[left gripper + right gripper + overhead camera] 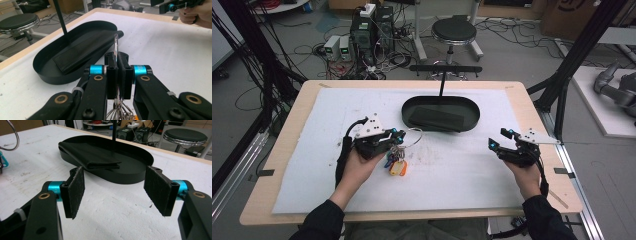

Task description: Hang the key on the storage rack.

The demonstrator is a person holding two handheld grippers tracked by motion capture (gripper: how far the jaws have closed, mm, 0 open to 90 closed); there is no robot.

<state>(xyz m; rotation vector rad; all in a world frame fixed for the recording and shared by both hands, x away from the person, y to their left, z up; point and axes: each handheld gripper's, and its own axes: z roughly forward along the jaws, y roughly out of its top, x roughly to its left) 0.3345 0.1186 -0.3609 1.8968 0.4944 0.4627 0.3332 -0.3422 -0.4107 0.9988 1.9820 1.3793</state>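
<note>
Gripping a large metal key ring (116, 46), the left hand-held gripper (396, 136) has its two black jaws pressed fully together on the ring's wire. In the left gripper view the ring stands upright between the pads, and a cluster of keys (119, 111) dangles beneath them. From the high view, the bunch hangs below the left hand-held gripper with a blue tag (389, 161) and an orange tag (398, 168) at its lower end, just above the white mat (462, 180) that covers the wooden tabletop (292, 117); whether the tags touch the mat cannot be told. The ring's open loop (413, 137) points toward the middle of the tabletop.

The right hand-held gripper (501, 139) is held over the right part of the mat, well apart from the keys. Its jaws stand wide open, and in the right gripper view nothing lies between its two dark padded faces (76, 191).

Beyond both grippers, near the far edge of the mat, sits a black oval tray (412, 107) with a thin upright post (442, 85) at its back. A folded black pouch (437, 117) lies flat inside the tray.
</note>
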